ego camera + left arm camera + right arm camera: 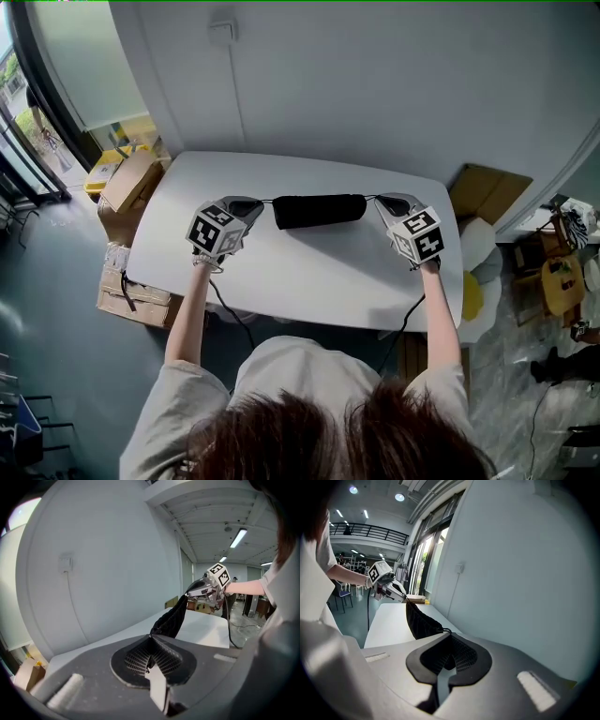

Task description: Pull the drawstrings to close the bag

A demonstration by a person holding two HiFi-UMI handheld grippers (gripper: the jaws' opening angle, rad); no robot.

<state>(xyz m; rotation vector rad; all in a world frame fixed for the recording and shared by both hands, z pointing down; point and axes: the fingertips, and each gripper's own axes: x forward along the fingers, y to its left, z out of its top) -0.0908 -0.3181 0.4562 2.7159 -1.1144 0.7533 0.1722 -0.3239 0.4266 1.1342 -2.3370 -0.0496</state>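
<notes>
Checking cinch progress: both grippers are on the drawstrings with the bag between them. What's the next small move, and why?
Probably pull both a little further apart. The left gripper and right gripper are shut on the drawstrings, and the black bag hangs gathered and taut between them over the table. Whether its mouth is fully closed isn't visible.

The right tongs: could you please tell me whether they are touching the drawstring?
Touching. The right gripper view shows the right tongs shut on the drawstring, which runs from the bag into them.
</notes>
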